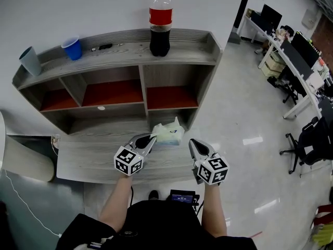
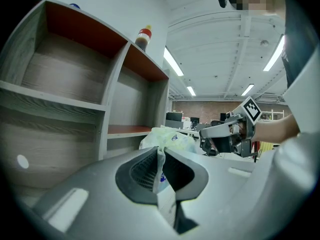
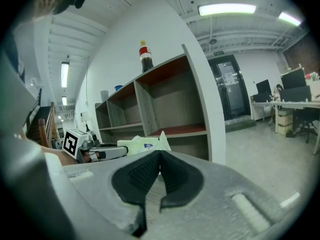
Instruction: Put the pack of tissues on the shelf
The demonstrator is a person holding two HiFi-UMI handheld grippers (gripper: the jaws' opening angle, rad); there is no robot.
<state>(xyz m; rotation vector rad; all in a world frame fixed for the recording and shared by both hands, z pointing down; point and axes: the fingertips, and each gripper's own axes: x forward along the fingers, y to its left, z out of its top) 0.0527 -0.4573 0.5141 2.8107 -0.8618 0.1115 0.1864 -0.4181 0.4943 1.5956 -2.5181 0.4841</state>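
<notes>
The pale green pack of tissues [image 1: 167, 134] lies on the grey shelf unit's low front ledge [image 1: 93, 160], below the right red-backed compartment [image 1: 171, 97]. My left gripper [image 1: 151, 138] is shut on the pack's plastic edge at its left side. In the left gripper view a thin flap of wrapper is pinched between the gripper's [image 2: 161, 153] pads, with the pack [image 2: 170, 136] just beyond. My right gripper [image 1: 193, 144] hovers to the right of the pack, shut with nothing in it. The right gripper view shows its jaws [image 3: 160, 154] closed, with the pack [image 3: 142, 145] ahead of them.
A cola bottle [image 1: 160, 22], a blue cup [image 1: 73, 48] and a grey cup [image 1: 30, 60] stand on the shelf's top board. A white bin [image 1: 21, 160] is at the left. Office desks [image 1: 296, 61] and a chair [image 1: 307, 139] fill the right.
</notes>
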